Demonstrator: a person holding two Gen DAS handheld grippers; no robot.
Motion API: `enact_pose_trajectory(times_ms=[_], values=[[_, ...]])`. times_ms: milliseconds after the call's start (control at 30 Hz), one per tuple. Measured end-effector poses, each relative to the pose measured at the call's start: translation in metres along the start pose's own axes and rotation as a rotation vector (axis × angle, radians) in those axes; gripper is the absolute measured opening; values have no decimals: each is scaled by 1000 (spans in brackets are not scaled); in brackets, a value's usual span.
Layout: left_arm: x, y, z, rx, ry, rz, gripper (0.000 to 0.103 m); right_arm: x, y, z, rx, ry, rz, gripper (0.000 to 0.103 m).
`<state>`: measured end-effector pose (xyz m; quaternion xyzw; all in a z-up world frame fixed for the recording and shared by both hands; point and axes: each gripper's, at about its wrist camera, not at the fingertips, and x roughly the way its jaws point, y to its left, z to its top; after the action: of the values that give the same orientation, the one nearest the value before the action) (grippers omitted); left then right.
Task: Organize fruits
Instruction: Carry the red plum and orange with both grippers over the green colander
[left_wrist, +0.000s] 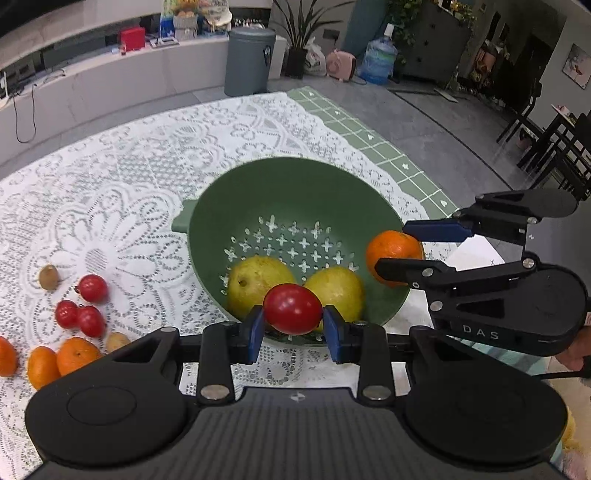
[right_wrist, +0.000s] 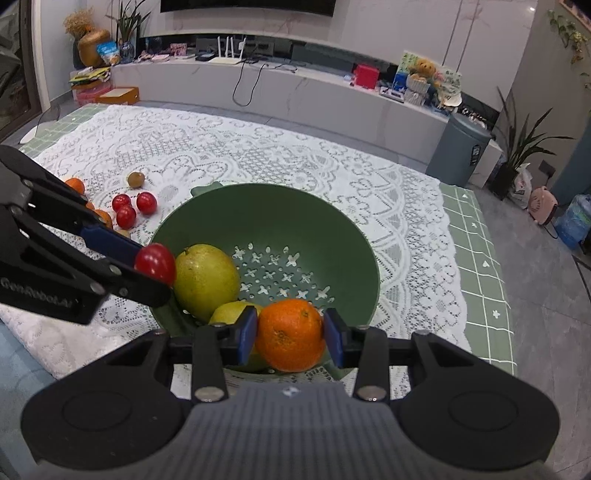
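A green colander (left_wrist: 280, 177) (right_wrist: 266, 206) sits on the lace cloth with two yellow-green pears (left_wrist: 258, 282) (right_wrist: 205, 277) inside. My left gripper (left_wrist: 293, 323) (right_wrist: 153, 260) is shut on a red tomato (left_wrist: 293, 308) (right_wrist: 155, 264), held over the colander's near rim. My right gripper (right_wrist: 290, 334) (left_wrist: 397, 254) is shut on an orange (right_wrist: 290, 334) (left_wrist: 393, 251) above the colander's right rim. Loose fruit lies to the left: three tomatoes (left_wrist: 83, 308) (right_wrist: 133, 208), oranges (left_wrist: 75, 354) (right_wrist: 75, 184) and a kiwi (left_wrist: 49, 277) (right_wrist: 136, 179).
The white lace cloth (left_wrist: 129, 177) covers a green checked table (left_wrist: 388, 147) whose edge runs on the right. A grey bin (left_wrist: 249, 61) and a long white counter (right_wrist: 295, 92) stand beyond. A hand (left_wrist: 574, 350) holds the right gripper.
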<state>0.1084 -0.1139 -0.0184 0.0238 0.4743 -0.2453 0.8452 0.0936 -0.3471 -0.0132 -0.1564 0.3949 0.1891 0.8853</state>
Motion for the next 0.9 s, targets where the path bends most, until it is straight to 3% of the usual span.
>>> enact_pose_trajectory(times_ms=[767, 900], values=[[27, 10, 19, -9, 48, 5, 38, 43, 0, 22, -139, 131, 5, 37], [32, 9, 21, 0, 97, -42, 38, 47, -6, 28, -149, 162, 23, 37]])
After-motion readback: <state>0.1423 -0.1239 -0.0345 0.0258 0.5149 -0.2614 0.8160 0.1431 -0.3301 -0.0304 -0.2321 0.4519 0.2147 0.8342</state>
